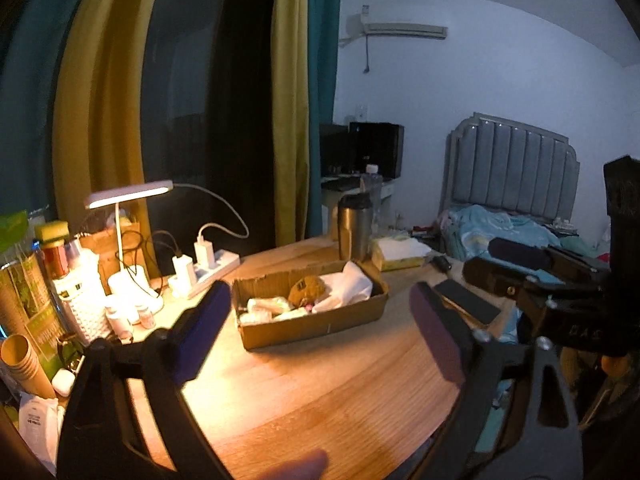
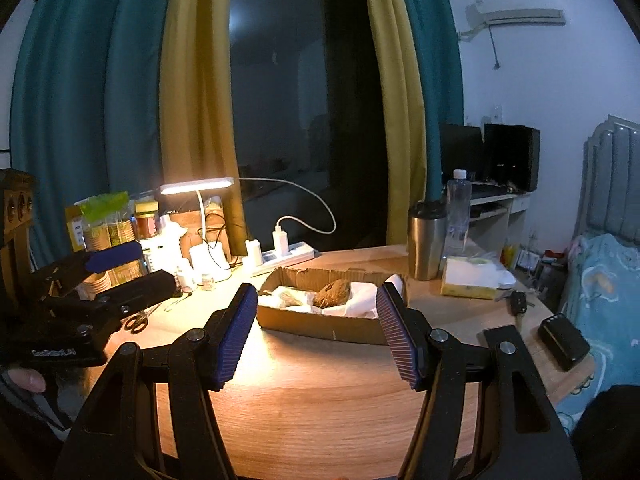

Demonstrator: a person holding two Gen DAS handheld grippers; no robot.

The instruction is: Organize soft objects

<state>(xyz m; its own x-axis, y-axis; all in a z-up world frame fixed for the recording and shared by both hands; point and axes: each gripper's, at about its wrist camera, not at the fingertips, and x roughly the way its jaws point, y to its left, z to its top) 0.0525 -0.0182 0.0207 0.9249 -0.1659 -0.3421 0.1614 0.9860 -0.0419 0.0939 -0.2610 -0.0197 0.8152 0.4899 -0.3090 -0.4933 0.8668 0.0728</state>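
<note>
A shallow cardboard box [image 1: 316, 330] stands on the wooden table; it also shows in the right wrist view [image 2: 320, 326]. Inside it lie a brown plush toy [image 1: 306, 290] [image 2: 332, 292], white cloth [image 1: 348, 286] [image 2: 360, 304] and pale soft packets [image 1: 268, 306] [image 2: 284, 296]. My left gripper [image 1: 320, 320] is open and empty, a little short of the box. My right gripper [image 2: 316, 328] is open and empty, its fingers either side of the box's near wall in view. The left gripper also shows at the left of the right wrist view [image 2: 120, 276].
A lit desk lamp [image 2: 196, 188], power strip [image 2: 280, 258], jars and cups crowd the table's left. A steel tumbler [image 2: 426, 242], water bottle [image 2: 458, 212] and tissue pack [image 2: 472, 276] stand behind the box. A car key [image 2: 519, 301] and black case [image 2: 562, 344] lie right. A bed [image 1: 500, 228] is beyond.
</note>
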